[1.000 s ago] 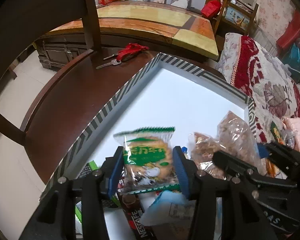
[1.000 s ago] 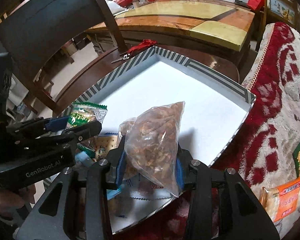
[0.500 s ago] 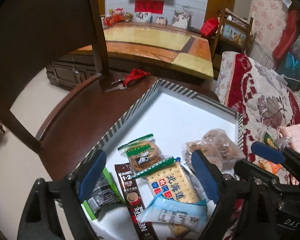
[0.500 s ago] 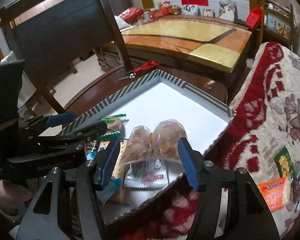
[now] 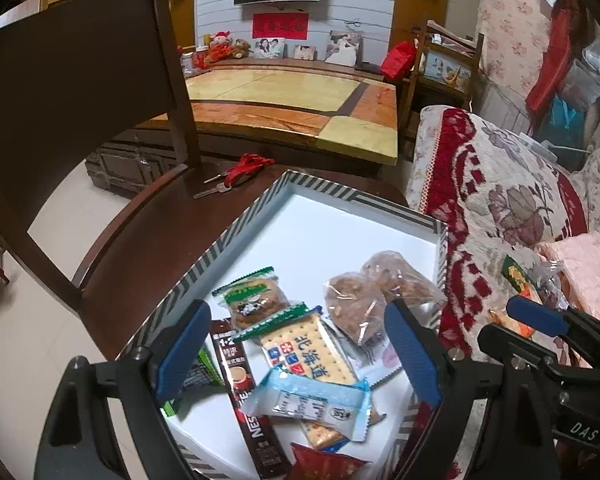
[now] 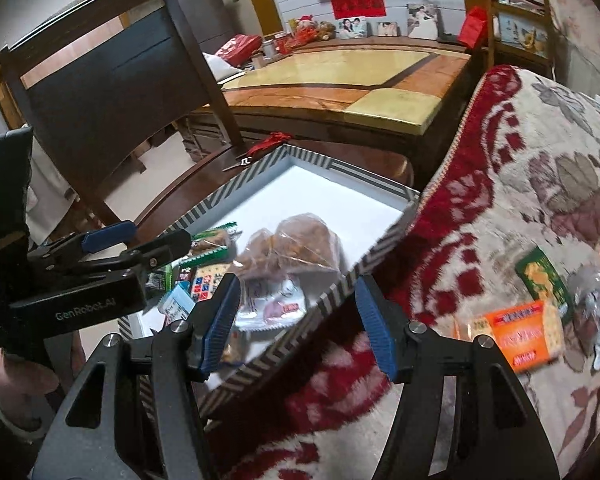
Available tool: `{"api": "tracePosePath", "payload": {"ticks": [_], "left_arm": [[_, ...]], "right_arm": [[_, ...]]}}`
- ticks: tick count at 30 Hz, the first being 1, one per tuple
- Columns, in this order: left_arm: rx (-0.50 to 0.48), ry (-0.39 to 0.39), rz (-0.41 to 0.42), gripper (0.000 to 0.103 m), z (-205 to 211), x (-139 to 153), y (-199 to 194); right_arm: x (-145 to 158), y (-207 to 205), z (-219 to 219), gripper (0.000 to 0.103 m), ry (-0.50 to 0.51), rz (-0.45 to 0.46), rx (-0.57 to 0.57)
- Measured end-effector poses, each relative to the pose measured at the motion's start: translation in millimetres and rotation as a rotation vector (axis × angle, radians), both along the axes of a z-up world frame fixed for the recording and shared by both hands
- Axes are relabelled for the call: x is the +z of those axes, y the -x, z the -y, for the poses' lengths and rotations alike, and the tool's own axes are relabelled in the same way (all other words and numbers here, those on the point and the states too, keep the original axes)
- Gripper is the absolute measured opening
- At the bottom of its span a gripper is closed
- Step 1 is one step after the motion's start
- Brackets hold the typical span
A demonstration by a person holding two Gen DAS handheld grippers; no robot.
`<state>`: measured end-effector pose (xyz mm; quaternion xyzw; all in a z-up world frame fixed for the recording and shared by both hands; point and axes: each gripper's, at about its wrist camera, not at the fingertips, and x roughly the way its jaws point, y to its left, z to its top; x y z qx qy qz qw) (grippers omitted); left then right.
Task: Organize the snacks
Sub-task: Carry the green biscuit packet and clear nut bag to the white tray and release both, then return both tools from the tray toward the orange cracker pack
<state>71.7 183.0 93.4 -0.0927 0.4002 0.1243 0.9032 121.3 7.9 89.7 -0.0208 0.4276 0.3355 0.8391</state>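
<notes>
Left wrist view: your left gripper (image 5: 296, 354) hangs released above the striped box (image 5: 236, 222), nothing between the pads; green cookie pack (image 5: 252, 298) lies in the box.
Right wrist view: your right gripper (image 6: 298, 320) is released too, tilted down over the box's sofa-side edge; orange snack pack (image 6: 526, 332) lies right of it on the blanket (image 6: 500, 184), long axis sideways, so your right hand's nearer.

The room is dim and warm around me, lit from overhead. The white floor of the box (image 5: 340, 232) glares brightest, nearly washed out, and the glossy tabletop (image 6: 340, 76) behind reflects soft yellow light. My fisheye lenses bend the chair back (image 5: 72, 92) and darken every corner to black. In my right view, the orange packet (image 6: 526, 332) on the blanket smears with blur.
</notes>
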Motion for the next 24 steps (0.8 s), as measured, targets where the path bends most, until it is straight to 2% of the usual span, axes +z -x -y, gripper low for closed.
{"api": "tracePosePath", "payload": {"ticks": [14,17,24], "left_arm": [[-0.061,-0.036,0.021,0.09,40,13,10],[-0.074,-0.034,0.022,0.09,49,15,11],[-0.095,-0.017,0.03,0.093,72,18,18]], "right_arm": [[-2,12,47,0.061,0.014,-0.007,-0.078],[-2,17,59,0.064,0.014,-0.011,-0.095],[4,31,85,0.064,0.019,0.022,-0.134]]}}
